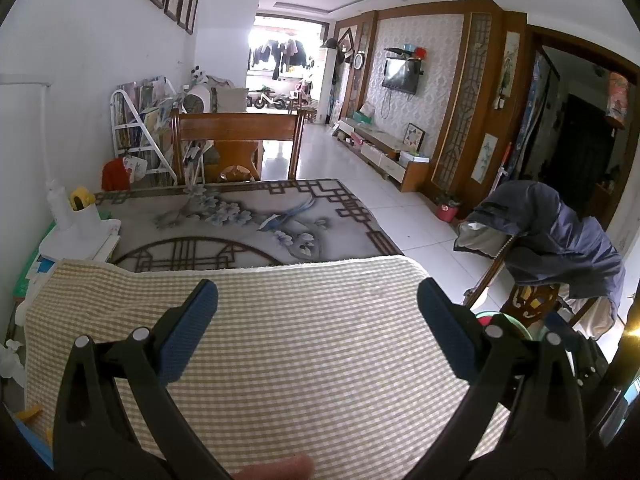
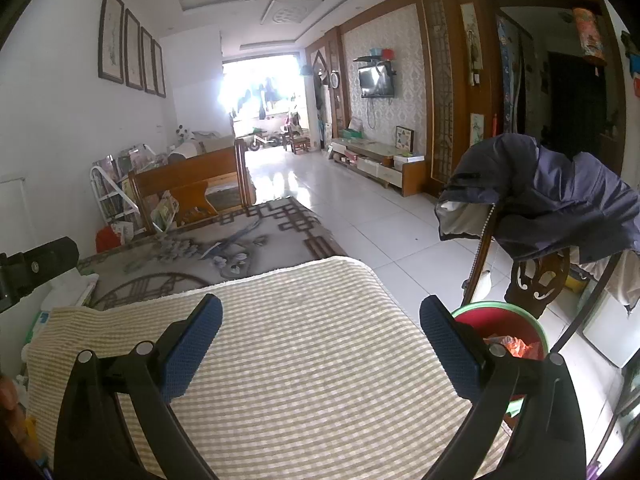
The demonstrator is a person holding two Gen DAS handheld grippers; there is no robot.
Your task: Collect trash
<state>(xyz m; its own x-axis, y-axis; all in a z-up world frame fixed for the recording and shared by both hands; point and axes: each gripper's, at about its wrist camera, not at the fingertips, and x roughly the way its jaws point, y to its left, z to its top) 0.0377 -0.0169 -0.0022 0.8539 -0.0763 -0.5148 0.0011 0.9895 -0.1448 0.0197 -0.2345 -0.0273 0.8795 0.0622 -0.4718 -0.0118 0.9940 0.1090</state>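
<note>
Both my left gripper [image 1: 318, 300] and right gripper [image 2: 320, 316] gape empty over a bare checked mat [image 2: 288, 344]; the red bin [image 2: 502, 326] (lower right) holds scraps, so I judge collecting nearly finished.

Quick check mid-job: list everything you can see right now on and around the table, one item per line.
checked cloth: one, yellow and white, on the near end of the table
patterned table cover: one, grey with flowers, beyond the cloth
red bin: one, green rim, on the floor right of the table, trash inside
dark jacket: one, navy, draped over a chair at right
wooden chair: one, brown, at the far end of the table
white bottle: one, at the table's left edge
left hand-held gripper: black with blue pads, open, empty, over the cloth
right hand-held gripper: same, open, empty
</note>
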